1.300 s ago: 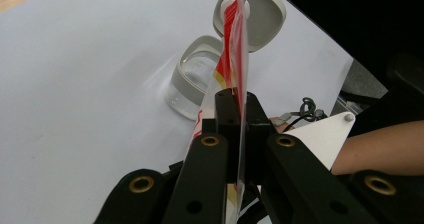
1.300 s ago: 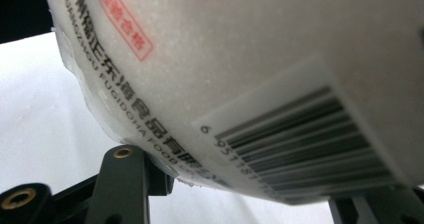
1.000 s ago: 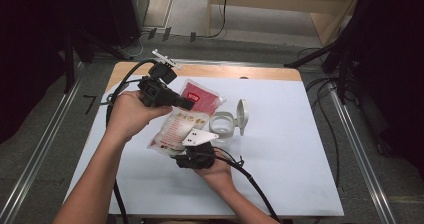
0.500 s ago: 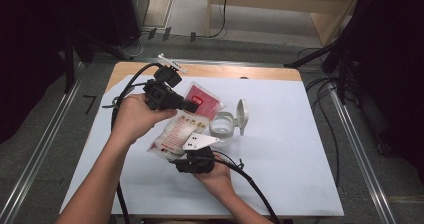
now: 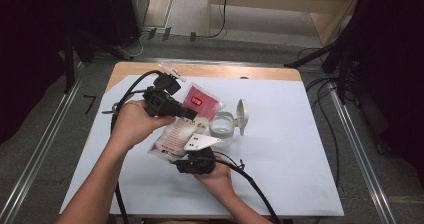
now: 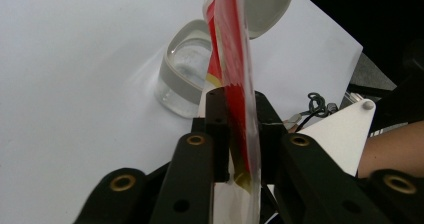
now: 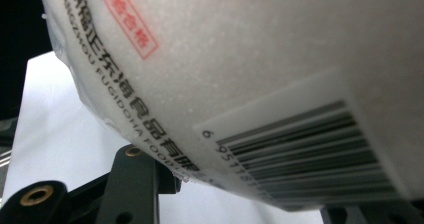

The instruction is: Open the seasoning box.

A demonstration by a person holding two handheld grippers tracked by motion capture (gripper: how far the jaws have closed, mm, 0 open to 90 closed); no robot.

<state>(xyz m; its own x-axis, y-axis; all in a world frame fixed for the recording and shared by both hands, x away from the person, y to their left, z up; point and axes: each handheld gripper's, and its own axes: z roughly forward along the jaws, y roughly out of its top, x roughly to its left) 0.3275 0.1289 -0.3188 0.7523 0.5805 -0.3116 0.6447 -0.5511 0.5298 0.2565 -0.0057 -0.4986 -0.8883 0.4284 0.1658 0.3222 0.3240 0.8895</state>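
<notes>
The bag is held off the table between the two grippers, just beside the open jar, probably so that its contents can be tipped or its top opened over the jar's mouth. The left gripper has its jaws pressed together on the bag's thin red-and-clear upper edge, which the left gripper view shows standing on edge between the black pads. The right gripper supports the lower, fuller end; its jaws stand about half apart around the bulging body of the bag, apparently clamped on it to steady the weight. The bag is a soft plastic pouch of white granules, red at the top, with dark printed lettering, a red stamp and a barcode on its white side.
</notes>
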